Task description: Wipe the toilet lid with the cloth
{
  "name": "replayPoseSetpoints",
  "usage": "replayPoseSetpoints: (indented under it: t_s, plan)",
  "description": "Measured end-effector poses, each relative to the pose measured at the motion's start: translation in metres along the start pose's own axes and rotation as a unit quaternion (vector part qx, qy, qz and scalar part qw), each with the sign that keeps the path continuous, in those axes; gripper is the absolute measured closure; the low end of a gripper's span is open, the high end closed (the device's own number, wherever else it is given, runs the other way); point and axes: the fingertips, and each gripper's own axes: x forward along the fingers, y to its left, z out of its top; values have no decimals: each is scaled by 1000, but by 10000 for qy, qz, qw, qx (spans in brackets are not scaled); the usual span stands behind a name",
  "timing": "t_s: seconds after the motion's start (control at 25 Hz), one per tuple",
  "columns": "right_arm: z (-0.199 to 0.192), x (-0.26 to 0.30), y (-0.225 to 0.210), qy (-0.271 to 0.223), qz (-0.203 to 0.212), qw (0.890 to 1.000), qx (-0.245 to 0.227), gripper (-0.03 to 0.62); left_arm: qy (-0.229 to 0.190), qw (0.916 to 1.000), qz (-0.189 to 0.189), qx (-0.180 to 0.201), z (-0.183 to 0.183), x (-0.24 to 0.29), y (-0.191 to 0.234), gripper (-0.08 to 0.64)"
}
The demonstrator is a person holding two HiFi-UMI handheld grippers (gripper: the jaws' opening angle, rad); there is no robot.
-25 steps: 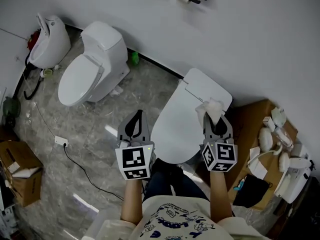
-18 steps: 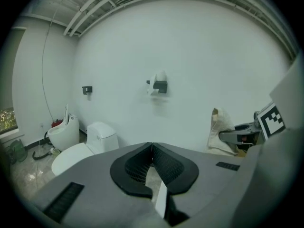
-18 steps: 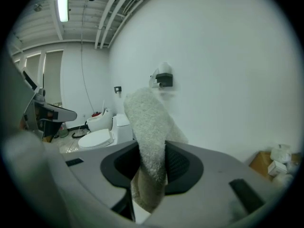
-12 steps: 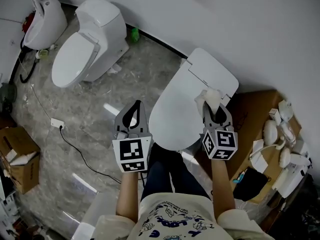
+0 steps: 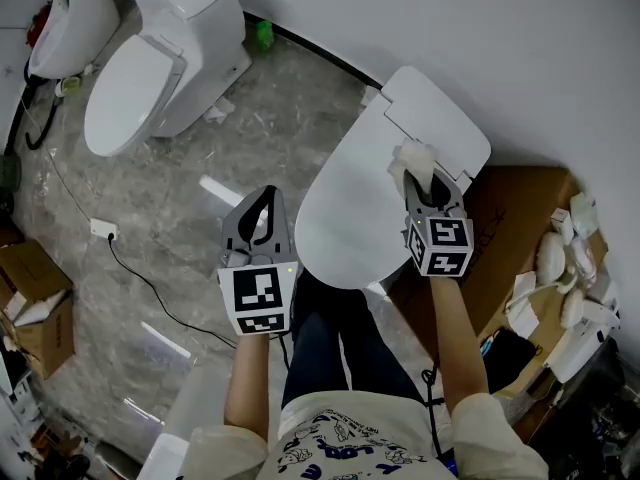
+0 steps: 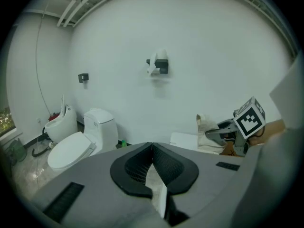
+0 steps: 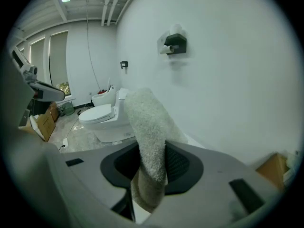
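Cloth (image 5: 414, 158) clamped in right gripper (image 5: 423, 182) at toilet lid (image 5: 345, 213) rear, left gripper (image 5: 267, 196) closed, empty — wiping stage; pressed forward stroke judged due next.

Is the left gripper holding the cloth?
No, the left gripper has its jaws together on nothing; the cloth is in the right gripper.

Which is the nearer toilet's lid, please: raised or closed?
Closed: the toilet lid lies flat, top facing up, under the cloth.
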Motion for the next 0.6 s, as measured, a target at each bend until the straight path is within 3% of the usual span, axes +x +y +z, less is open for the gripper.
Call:
replayPoseSetpoints:
  t_s: [0.32,0.6]
  plan:
    - [-31,77,-22,398,-6,9990,-217,479,221,9997,-77,57,-42,41,4,555]
    - [-58,132,-46,754,-253,9963,-317,479,445,9988,-179,-33,-77,63,-1,555]
